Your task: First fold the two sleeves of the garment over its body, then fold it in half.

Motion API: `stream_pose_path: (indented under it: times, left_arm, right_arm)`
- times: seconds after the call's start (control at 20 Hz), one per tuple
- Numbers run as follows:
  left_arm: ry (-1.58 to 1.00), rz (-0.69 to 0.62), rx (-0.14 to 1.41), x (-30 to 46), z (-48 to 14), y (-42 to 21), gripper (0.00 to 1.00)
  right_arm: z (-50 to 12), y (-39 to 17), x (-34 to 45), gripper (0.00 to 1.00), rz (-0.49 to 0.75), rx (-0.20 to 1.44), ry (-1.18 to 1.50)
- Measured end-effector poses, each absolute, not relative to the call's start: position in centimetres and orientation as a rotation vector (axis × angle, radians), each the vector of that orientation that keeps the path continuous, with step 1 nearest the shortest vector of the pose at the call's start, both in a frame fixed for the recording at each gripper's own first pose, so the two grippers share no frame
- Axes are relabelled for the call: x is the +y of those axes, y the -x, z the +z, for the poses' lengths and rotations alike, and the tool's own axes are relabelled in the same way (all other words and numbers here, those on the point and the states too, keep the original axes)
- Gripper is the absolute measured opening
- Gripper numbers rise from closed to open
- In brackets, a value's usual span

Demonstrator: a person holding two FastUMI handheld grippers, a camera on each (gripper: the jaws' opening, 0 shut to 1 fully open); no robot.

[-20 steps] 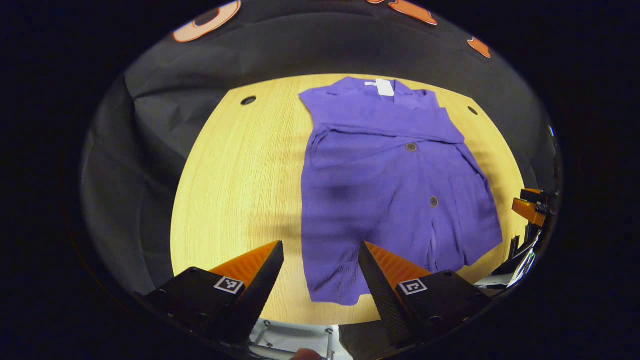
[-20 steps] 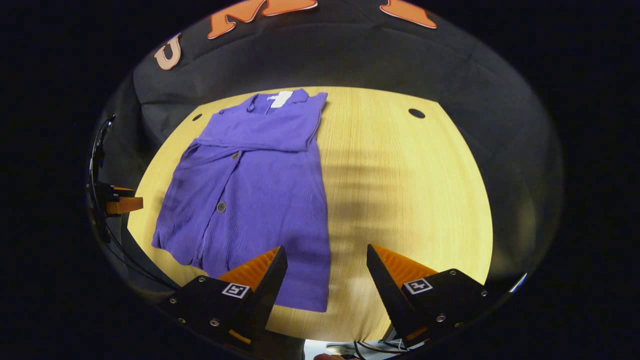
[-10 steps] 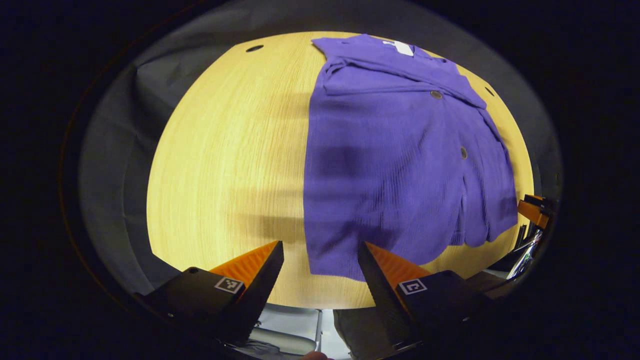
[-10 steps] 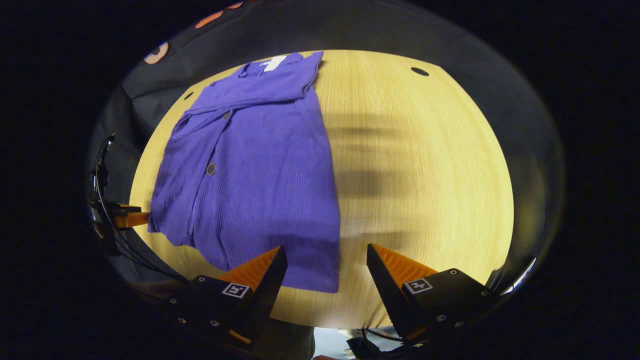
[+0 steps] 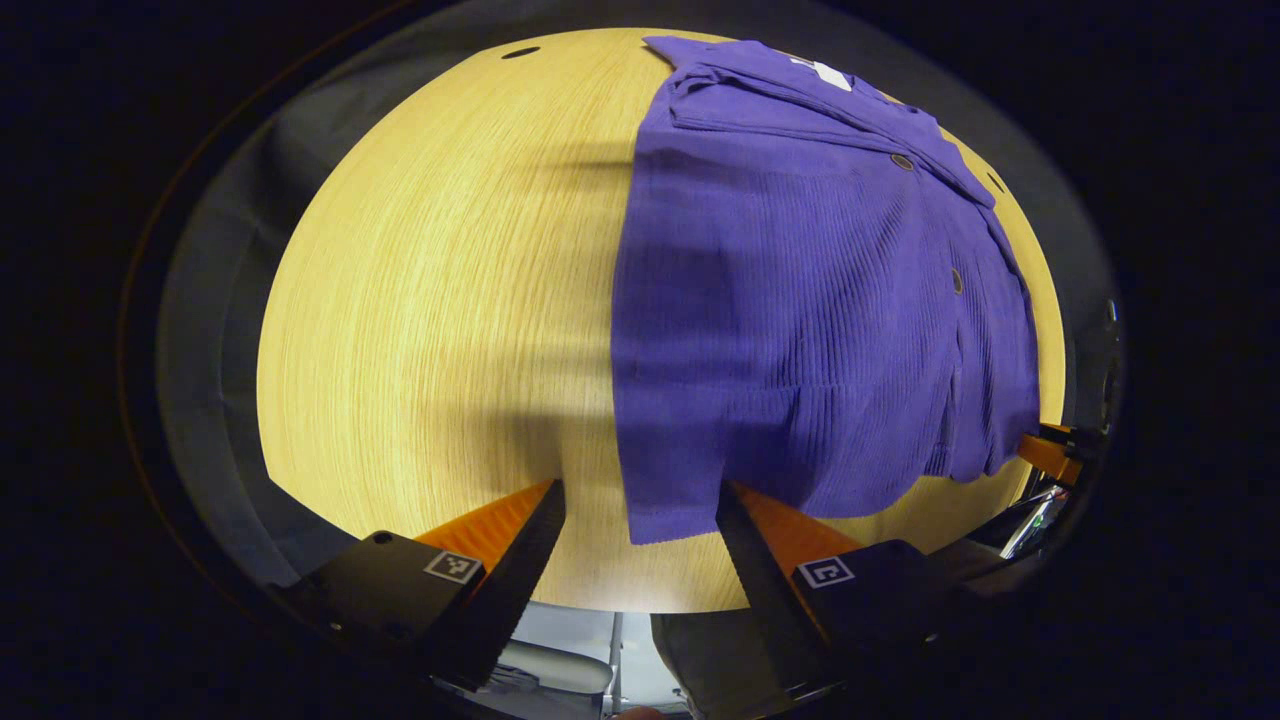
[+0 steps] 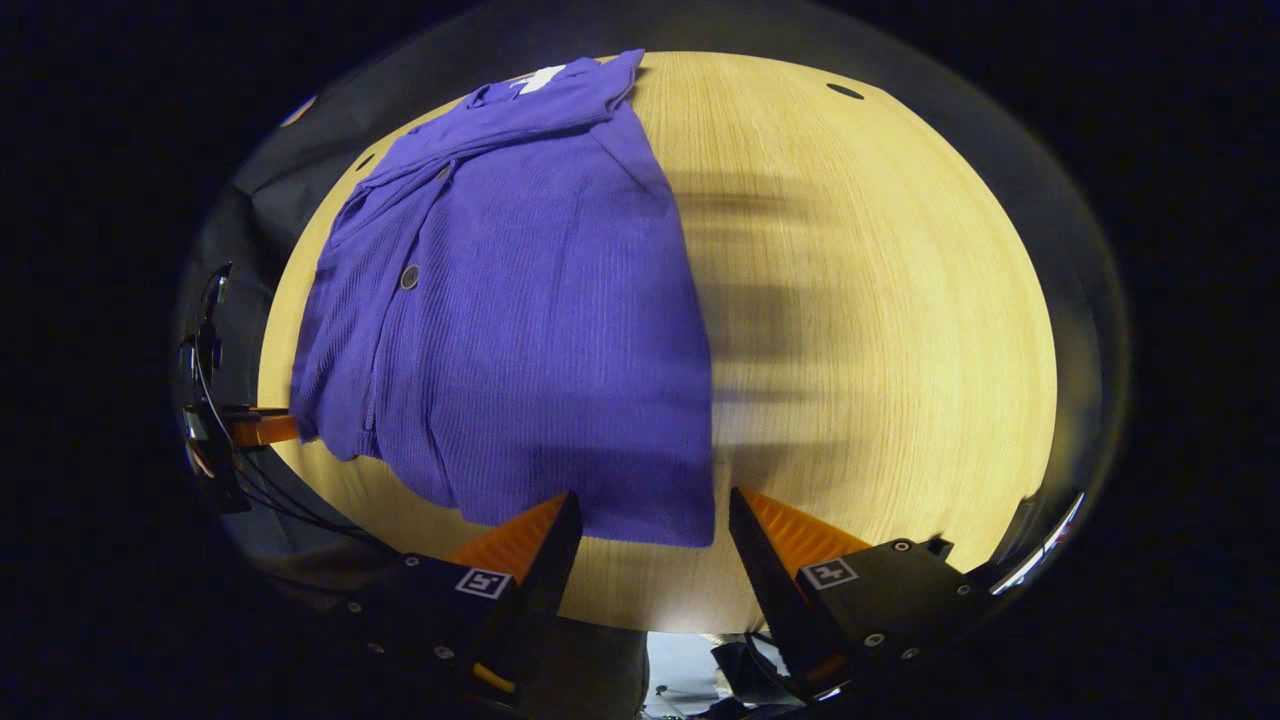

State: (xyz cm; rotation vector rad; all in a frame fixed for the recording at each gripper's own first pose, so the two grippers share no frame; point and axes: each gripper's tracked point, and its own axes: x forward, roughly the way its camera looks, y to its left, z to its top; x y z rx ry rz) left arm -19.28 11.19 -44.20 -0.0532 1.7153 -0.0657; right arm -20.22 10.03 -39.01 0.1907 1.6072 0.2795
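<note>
The purple ribbed button-front garment (image 5: 800, 300) is lying flat on the round pale wooden surface (image 5: 430, 300), sleeves already folded in. The left gripper (image 5: 640, 520) and right gripper (image 6: 650, 525), both spread and empty, are framing the hem corners at frame bottom; each should pinch every layer there before carrying the hem toward the collar.

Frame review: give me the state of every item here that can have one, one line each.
Garment: flat on the table, sleeves folded over the body, not yet folded in half.
Left gripper: open, its fingers either side of the garment's near hem corner, holding nothing.
Right gripper: open, at the hem's other near corner, holding nothing.
Table: bare wood beside the garment.
</note>
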Motion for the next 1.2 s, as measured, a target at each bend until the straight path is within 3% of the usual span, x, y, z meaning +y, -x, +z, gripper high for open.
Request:
stream_pose_path:
  times: [0.05, 0.1, 0.2, 0.25, 0.3, 0.35, 0.4, 0.45, 0.5, 0.65, 1.2]
  left_arm:
    - [0.054, -0.064, 1.723, 11.2, -44.0, 19.3, 0.97]
    - [0.066, -0.057, 1.738, 10.9, -44.0, 19.5, 0.97]
    - [0.086, -0.066, 1.764, 9.8, -44.1, 19.4, 0.84]
    - [0.103, -0.079, 1.776, 9.2, -44.1, 19.4, 0.69]
    - [0.118, -0.090, 1.787, 8.7, -44.0, 19.3, 0.54]
    - [0.133, -0.097, 1.798, 8.5, -43.9, 19.3, 0.41]
    - [0.156, -0.100, 1.808, 8.5, -43.8, 19.3, 0.28]
    - [0.178, -0.100, 1.814, 8.4, -43.8, 19.3, 0.20]
    - [0.182, -0.103, 1.816, 8.5, -43.5, 19.2, 0.18]
    - [0.136, -0.130, 1.792, 9.1, -42.8, 18.2, 0.12]
    - [0.108, -0.289, 1.577, 7.0, -35.2, 8.6, 0.11]
  right_arm:
    - [-39.0, 20.1, 9.8, 0.88, 0.270, 1.607, -0.181]
    - [-39.2, 19.9, 9.8, 0.95, 0.266, 1.605, -0.179]
    - [-39.0, 20.1, 10.2, 0.58, 0.262, 1.630, -0.207]
    - [-39.1, 20.0, 10.4, 0.63, 0.254, 1.642, -0.226]
    - [-39.2, 19.8, 10.7, 0.38, 0.247, 1.646, -0.246]
    - [-39.0, 19.7, 11.2, 0.29, 0.246, 1.645, -0.283]
    - [-39.1, 19.6, 11.4, 0.12, 0.232, 1.646, -0.308]
    - [-39.0, 19.4, 11.5, 0.14, 0.216, 1.649, -0.330]
    - [-38.5, 19.1, 11.8, 0.08, 0.219, 1.643, -0.360]
    - [-37.0, 17.6, 12.4, 0.08, 0.243, 1.594, -0.400]
    - [-29.2, 9.2, 13.4, 0.07, 0.326, 1.389, -0.393]
